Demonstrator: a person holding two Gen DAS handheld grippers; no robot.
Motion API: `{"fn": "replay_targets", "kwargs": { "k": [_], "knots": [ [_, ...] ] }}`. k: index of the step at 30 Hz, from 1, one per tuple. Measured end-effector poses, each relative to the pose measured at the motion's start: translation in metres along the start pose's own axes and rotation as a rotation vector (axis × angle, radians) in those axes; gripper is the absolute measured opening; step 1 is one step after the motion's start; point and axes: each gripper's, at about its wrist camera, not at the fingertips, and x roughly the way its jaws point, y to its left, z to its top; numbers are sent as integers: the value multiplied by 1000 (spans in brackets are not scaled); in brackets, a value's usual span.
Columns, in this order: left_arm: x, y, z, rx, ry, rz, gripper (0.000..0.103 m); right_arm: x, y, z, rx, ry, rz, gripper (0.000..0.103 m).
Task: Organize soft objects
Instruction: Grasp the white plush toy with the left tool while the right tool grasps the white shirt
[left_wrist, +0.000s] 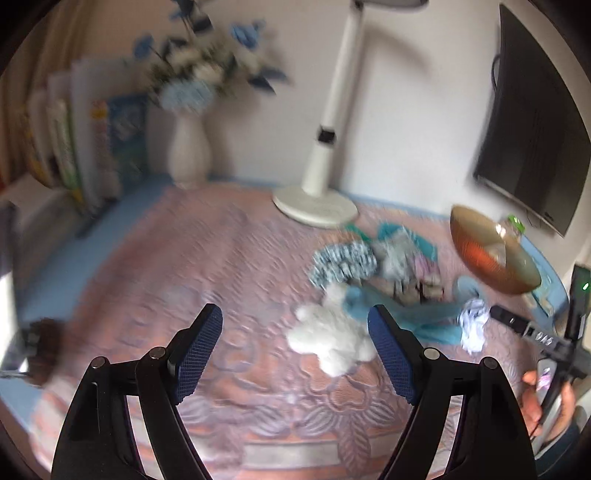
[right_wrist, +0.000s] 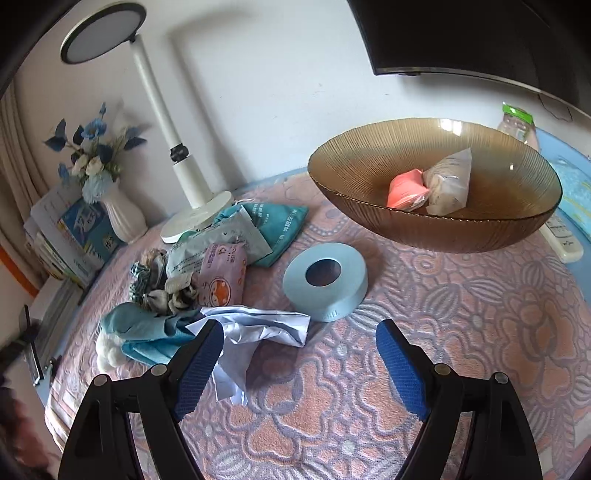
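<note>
Blue-padded and spread wide, the left claw (left_wrist: 295, 347) tilts down over the pink patterned cloth on the table (left_wrist: 184, 266), nothing between its fingers, with the white plush toy (left_wrist: 328, 343) lying just inside its right finger; that view is smeared with blur. Over on the right, the right claw (right_wrist: 300, 360) angles down too, jaws apart and empty, its left finger (right_wrist: 199, 363) right at the edge of the crumpled white paper (right_wrist: 255, 332). Behind the paper sits the soft pile: a teal cloth (right_wrist: 147, 332), a pink tissue pack (right_wrist: 221, 273), a grey pouch (right_wrist: 218, 240) and a teal pouch (right_wrist: 280, 225), bunched together. A pale blue ring-shaped holder (right_wrist: 327, 284) stands just beside the pile, between it and the amber glass bowl (right_wrist: 369, 173), which holds a coral packet (right_wrist: 406, 190) and a clear bag (right_wrist: 448, 181). A white lamp (right_wrist: 192, 184) and a vase of blue flowers (right_wrist: 118, 210) stand along the wall
</note>
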Motion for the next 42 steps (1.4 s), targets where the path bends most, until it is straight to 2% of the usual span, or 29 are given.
{"fn": "replay_targets", "kwargs": {
  "k": [2,4,6,7,11,16,18,19,20,22,25,29,31,33,34,35,36,38,39,42],
  "knots": [
    [31,-2,-12,-12,67,-43,80,2,2,-1,-11,13,3,84],
    [47,-4,-18,5,94,-24,80,5,2,-1,-13,24,7,84],
    [55,-8,-21,26,127,10,80,9,1,0,-9,40,10,90],
    [58,-10,-21,33,142,2,80,13,0,1,-4,54,15,91],
    [62,-14,-24,51,159,-18,80,15,-3,2,11,62,31,91],
    [60,-3,-26,-13,158,-62,80,5,-1,1,2,31,29,91],
    [63,2,-24,-40,166,-68,80,5,4,0,-10,64,38,91],
    [62,3,-23,-47,175,-74,80,8,6,0,-4,113,51,91],
    [62,3,-21,-42,182,-82,80,12,9,0,8,164,70,91],
    [63,-1,-17,-14,200,-74,80,17,14,4,21,204,76,91],
    [86,-14,-13,101,340,6,82,20,26,9,-26,203,41,91],
    [94,-20,-7,92,315,-92,82,33,38,7,-105,246,-47,91],
    [102,-21,-6,92,322,-102,82,37,37,3,-92,262,-31,82],
    [106,-23,-7,92,314,-105,79,44,35,-1,-76,277,-17,64],
    [106,-24,-7,98,308,-112,71,46,34,-2,-78,277,-29,61],
    [104,-25,-7,104,304,-121,58,45,34,-3,-90,257,-48,54],
    [103,-26,-7,111,297,-133,53,43,35,-3,-97,246,-52,39],
    [100,-25,-8,117,299,-178,48,40,35,-3,-94,239,-9,17],
    [98,-24,-8,112,301,-178,46,38,35,-3,-87,232,6,17],
    [88,-15,-8,81,276,-180,42,26,38,-3,-132,183,-35,16]
  ]
}}
